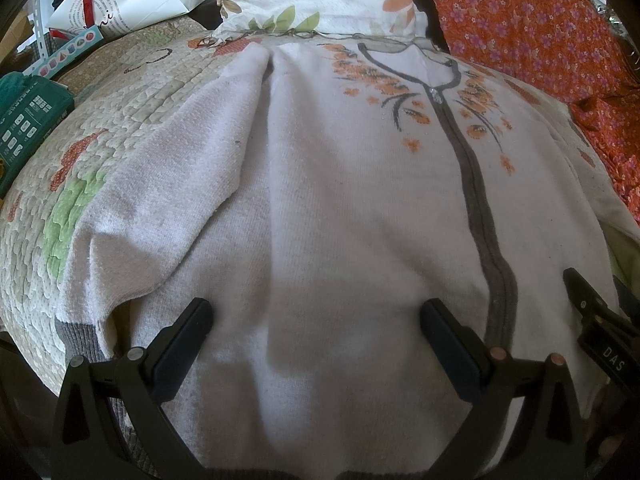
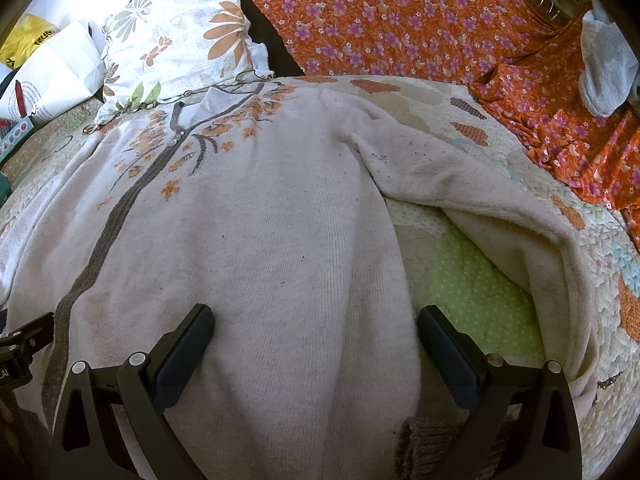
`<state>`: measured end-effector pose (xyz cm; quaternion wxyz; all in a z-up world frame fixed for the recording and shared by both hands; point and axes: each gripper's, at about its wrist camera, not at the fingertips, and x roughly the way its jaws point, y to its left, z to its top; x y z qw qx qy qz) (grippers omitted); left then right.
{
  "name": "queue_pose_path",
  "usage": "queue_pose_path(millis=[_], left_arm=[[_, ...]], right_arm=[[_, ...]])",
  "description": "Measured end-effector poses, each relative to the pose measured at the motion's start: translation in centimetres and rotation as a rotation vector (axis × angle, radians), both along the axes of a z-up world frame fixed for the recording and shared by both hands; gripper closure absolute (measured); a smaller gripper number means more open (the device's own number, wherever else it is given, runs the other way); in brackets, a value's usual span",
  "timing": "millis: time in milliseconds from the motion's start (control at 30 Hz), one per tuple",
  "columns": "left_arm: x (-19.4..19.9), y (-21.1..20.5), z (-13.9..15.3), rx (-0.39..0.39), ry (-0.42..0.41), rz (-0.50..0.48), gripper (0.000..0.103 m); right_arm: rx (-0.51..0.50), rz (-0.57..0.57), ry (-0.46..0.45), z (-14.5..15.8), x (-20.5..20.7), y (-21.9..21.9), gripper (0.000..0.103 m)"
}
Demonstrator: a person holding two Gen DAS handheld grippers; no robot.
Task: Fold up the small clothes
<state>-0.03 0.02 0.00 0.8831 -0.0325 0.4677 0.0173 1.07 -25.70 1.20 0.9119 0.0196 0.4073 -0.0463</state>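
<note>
A fuzzy white cardigan [image 1: 320,200] with a gray zipper band [image 1: 476,200] lies flat on the bumpy quilt [image 1: 48,220]. The left gripper [image 1: 316,320] and right gripper [image 2: 316,324] hover over its near hem, both spread wide and holding nothing.

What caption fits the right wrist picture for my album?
Open right gripper poised over a cream zip sweater spread on a quilted bed cover.

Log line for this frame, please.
stage: pre-fold | zip cardigan flat on quilt, sleeves out | left gripper open above hem | right gripper open above hem | nothing gripped
</note>
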Motion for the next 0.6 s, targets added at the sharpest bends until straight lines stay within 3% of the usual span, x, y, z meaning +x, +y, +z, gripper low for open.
queue_pose_path(millis=[600], left_arm=[[-0.20,-0.14,0.14,0.017,0.002,-0.010,0.000]], right_arm=[[-0.003,-0.002,0.000,-0.32,-0.18,0.09,0.000]])
